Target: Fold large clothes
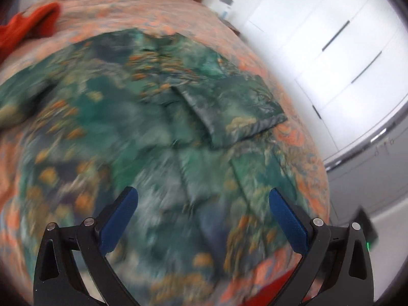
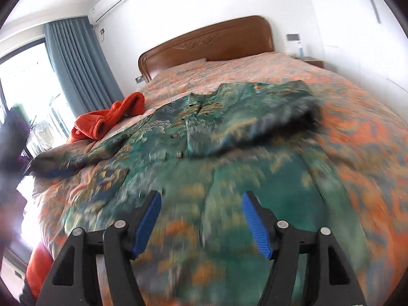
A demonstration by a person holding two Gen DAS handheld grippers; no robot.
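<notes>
mostly motion blur smears the green shirt (image 2: 229, 132) beneath both parted grippers.

Right gripper (image 2: 201, 219), jaws apart, hovers over green patterned garment (image 2: 229, 127) spread across the bed (image 2: 357, 117); red garment (image 2: 107, 119) near the bed's left edge.

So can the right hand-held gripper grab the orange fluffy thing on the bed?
Probably not from here. The right hand-held gripper is open over the green shirt, and the orange garment lies far off to its left, beyond the shirt's sleeve. Nothing blocks it.
</notes>
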